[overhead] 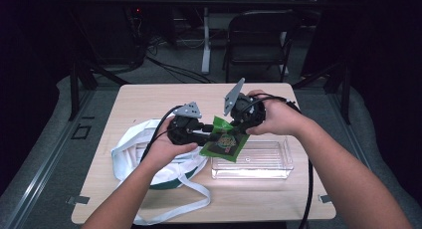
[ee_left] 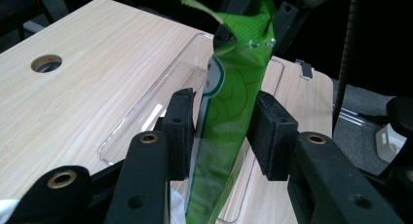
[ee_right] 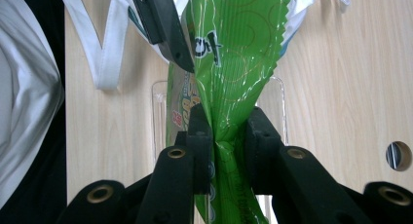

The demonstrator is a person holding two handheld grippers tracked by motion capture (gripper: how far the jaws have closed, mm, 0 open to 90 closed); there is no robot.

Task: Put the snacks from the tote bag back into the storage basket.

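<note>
Currently both the left gripper [overhead: 211, 135] and right gripper [overhead: 233, 125] are pinched on the green snack packet [overhead: 224, 143], held just above the clear tray's [overhead: 286, 162] near-left corner. Lower it level, release one side first.

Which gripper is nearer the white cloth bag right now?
Left. The left gripper is held just past the white cloth bag, its hand over the bag's edge. The right gripper is farther off, above the clear tray. Both grip the green packet.
</note>
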